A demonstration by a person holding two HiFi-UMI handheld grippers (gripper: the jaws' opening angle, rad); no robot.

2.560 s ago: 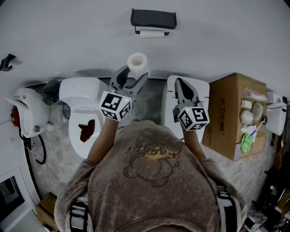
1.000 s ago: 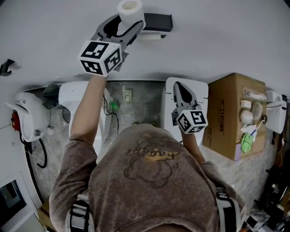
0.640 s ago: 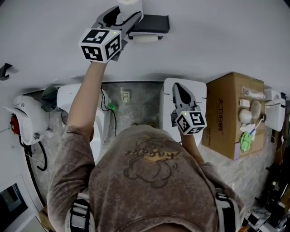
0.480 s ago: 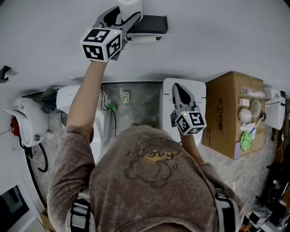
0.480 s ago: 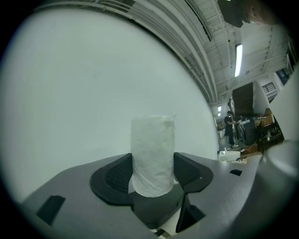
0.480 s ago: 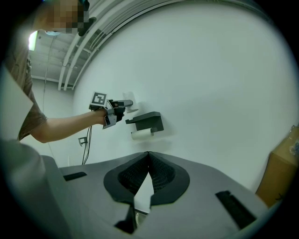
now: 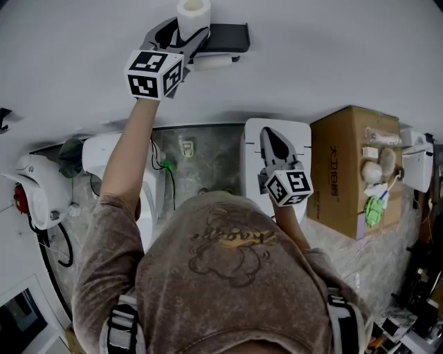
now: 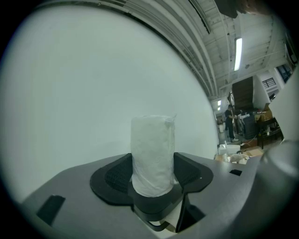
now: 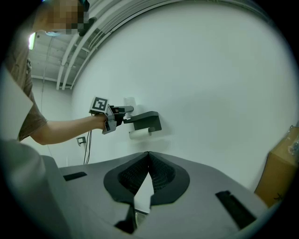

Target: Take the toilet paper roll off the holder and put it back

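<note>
In the head view my left gripper (image 7: 185,31) is raised to the wall, shut on a white toilet paper roll (image 7: 193,10) that stands upright between its jaws. It is at the left end of the black wall holder (image 7: 227,37), where a second roll (image 7: 213,62) hangs underneath. The left gripper view shows the held roll (image 8: 153,151) clamped between both pads in front of the bare wall. My right gripper (image 7: 273,137) stays low over a white unit, jaws shut and empty. The right gripper view shows its tips (image 9: 148,155) meeting, with the holder (image 9: 148,120) and left gripper (image 9: 113,114) farther off.
Below the wall stand a white toilet (image 7: 114,148), a white rectangular unit (image 7: 303,135) and a cardboard box (image 7: 346,173) with small items on top. A white fixture (image 7: 34,187) sits at the far left, and another white device (image 7: 417,162) at the far right.
My left gripper has carried the roll up from above the toilet to the wall holder, and in the last second edged closer to the holder's left end. The right gripper has stayed put.
</note>
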